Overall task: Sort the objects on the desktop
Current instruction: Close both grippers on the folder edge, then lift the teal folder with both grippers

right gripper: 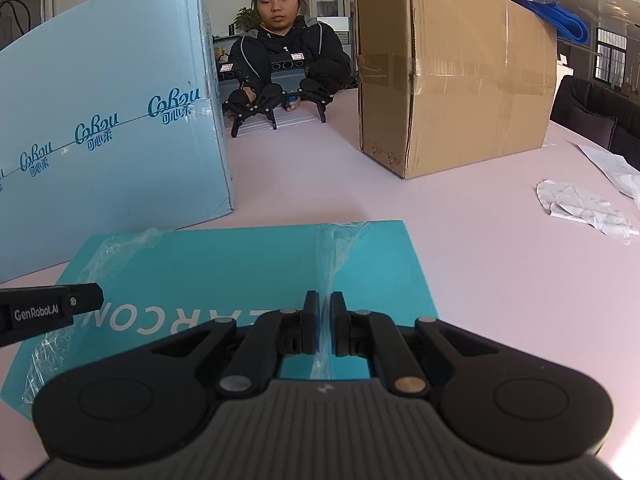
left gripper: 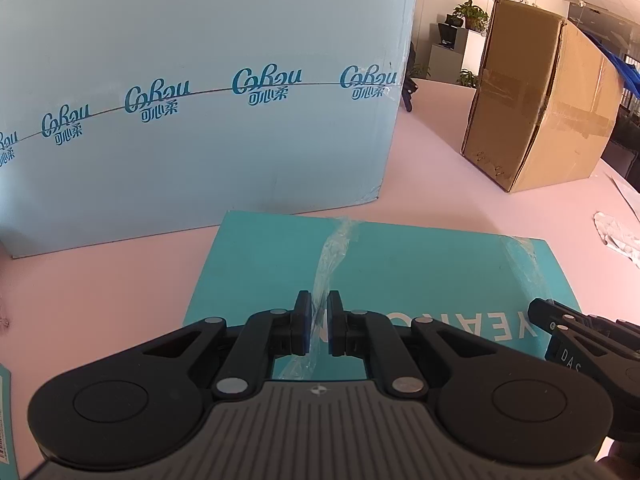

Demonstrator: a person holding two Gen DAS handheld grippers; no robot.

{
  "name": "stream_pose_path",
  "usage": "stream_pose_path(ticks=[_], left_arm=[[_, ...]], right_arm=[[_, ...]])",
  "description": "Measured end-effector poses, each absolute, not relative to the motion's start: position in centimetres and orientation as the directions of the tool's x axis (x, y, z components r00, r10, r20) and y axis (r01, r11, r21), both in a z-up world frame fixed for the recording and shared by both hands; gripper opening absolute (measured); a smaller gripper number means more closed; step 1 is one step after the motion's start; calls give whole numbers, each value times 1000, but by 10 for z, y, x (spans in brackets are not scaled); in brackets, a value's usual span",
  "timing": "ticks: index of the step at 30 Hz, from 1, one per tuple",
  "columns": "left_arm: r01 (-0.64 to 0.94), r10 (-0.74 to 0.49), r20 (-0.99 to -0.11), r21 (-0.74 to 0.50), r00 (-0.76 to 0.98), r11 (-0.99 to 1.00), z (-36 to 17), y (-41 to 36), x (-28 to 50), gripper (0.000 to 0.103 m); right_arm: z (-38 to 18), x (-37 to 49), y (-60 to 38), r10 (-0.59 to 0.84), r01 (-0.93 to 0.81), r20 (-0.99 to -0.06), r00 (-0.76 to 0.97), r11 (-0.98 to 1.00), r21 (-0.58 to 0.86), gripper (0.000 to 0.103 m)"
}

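We hold two grippers over a teal box [right gripper: 240, 276] lying flat on a pink table [right gripper: 460, 248]. Our left gripper [left gripper: 319, 326] is pinched closed on a ridge of clear wrap [left gripper: 334, 252] pulled up from the box; our right gripper [right gripper: 325, 326] pinches another ridge. Beyond stand a pale blue carton [right gripper: 112, 120] and a brown carton [right gripper: 452, 76], with crumpled paper [right gripper: 580, 208] to the right.

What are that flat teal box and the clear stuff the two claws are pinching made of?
Teal box: looks like smooth matte card with printed white letters. Clear wrap: thin plastic film, glossy and wrinkled, bunched into ridges where the right gripper and left gripper pinch it.
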State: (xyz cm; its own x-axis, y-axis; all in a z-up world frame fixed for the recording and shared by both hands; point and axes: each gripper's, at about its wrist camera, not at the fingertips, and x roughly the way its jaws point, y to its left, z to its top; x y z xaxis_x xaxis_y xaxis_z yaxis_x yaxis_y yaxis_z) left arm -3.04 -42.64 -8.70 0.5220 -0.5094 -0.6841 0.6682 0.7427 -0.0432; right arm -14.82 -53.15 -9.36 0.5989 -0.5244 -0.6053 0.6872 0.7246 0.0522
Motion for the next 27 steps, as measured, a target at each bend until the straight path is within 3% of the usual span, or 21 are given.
stream_pose_path(ticks=[27], left_arm=[[641,-477,-681,-15,555,767,-70,-397,-54,6]], right_arm=[[-80,-167,-506,-503,673,-598,623,735,83,8]])
